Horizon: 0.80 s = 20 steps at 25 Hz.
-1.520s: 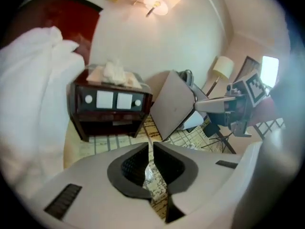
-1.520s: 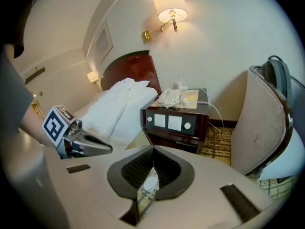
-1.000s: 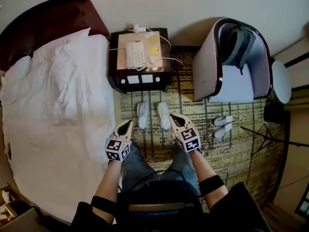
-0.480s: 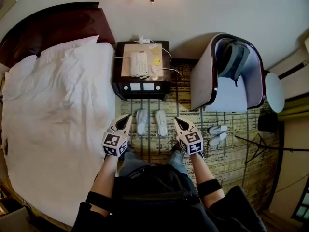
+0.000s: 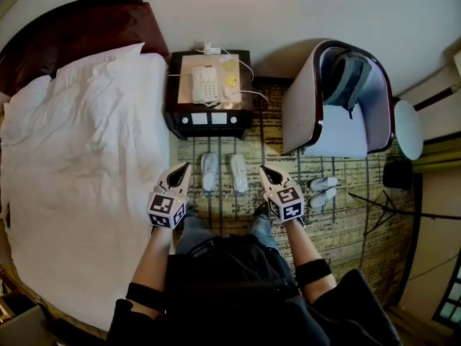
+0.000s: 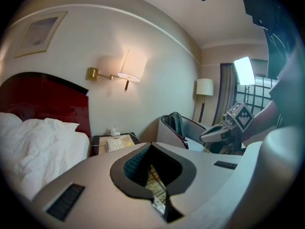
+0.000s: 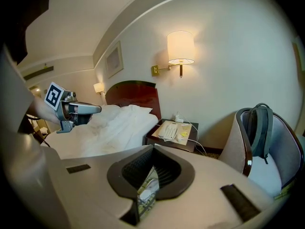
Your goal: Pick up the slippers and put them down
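Two slippers (image 5: 238, 173) lie side by side on the carpet (image 5: 338, 222), toes toward the nightstand (image 5: 209, 117), between the bed (image 5: 79, 171) and the chair (image 5: 302, 114). Neither one is touched by anything.

What changed in the last second is your height over them. A second ago your right tool (image 5: 265, 171) sat just beside the right-hand slipper, and your left tool (image 5: 184, 168) hung low near the other. Now you've straightened up: both tools have lifted, and in the head view each stands apart from the pair, one on either flank. The slippers themselves look the same, parallel and flat, in the same spot before the nightstand.

Both tools are closed on nothing. Each tool's own view shows its jaws pressed together, with only a thin sliver of carpet showing through the slot below. Neither points at the pair; both look out across the room toward the wall and lamp.

My read is that the set-down is finished and you're backing off. The pair sits neatly and squarely, so I see nothing left to correct.

A second pair (image 5: 322, 191) lies near the chair, well apart from the first. If those are also wanted, you'd have to open your right tool and stoop again; the task line doesn't say.
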Tool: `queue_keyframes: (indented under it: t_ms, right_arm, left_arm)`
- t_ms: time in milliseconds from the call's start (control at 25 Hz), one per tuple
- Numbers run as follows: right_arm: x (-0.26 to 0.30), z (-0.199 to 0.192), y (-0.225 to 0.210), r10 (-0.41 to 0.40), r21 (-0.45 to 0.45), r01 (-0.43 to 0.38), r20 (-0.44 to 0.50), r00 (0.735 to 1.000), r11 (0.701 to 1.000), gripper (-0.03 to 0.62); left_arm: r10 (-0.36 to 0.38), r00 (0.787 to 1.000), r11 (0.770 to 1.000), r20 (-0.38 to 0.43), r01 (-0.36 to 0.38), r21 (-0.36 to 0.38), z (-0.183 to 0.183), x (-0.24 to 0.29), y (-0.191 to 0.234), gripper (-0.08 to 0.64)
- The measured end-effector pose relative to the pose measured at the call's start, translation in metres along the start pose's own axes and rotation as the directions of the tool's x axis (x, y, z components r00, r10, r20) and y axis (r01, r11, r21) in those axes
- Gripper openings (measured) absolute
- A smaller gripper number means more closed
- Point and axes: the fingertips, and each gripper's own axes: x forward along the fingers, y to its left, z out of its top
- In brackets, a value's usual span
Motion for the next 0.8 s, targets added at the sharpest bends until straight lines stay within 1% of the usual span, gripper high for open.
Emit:
queue_keyframes:
  t_ms: [240,600,800]
  right_arm:
    - [-0.003,0.002,0.006,0.007,-0.002,-0.007,-0.003,1.000,1.000,0.000]
    - [-0.009,-0.010,0.003,-0.006,-0.001,0.006,-0.014,1.000,1.000,0.000]
    - [-0.008,-0.014,0.012,0.003,0.006,-0.003,-0.027,1.000,1.000,0.000]
  left_arm:
    - [0.019,1.000,1.000,0.021,-0.018,-0.008,0.003,-0.002,0.004,0.000]
    - [0.000,1.000,1.000,0.010,0.000,-0.011,0.002,0.001,0.000,0.000]
    - [-0.018,1.000,1.000,-0.003,0.018,-0.013,-0.001,0.002,-0.006,0.001]
